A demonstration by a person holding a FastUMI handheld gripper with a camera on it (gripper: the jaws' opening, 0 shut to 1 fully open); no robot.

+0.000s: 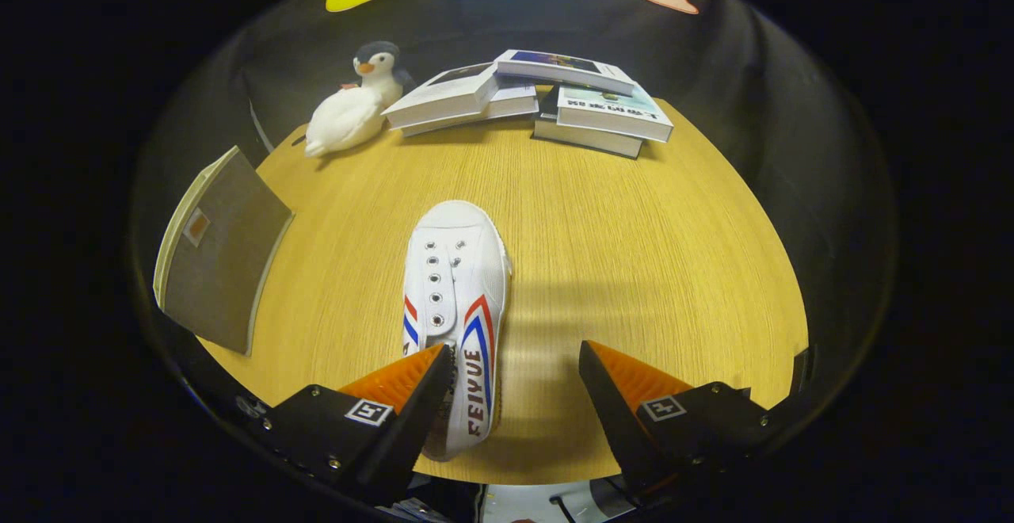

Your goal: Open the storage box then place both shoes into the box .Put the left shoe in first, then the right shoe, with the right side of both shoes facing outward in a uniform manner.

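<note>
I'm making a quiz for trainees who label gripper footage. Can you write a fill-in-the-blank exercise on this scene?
1. The hand-held gripper has its fingers ____, with nothing pressed between them.
2. The white sneaker lies on the wooden table with its toe pointing ____ from the gripper.
3. Beyond the sneaker, beside the stacked books, sits a plush ____.
4. The sneaker's eyelets hold no ____.

Missing words: open; away; penguin; laces
</note>
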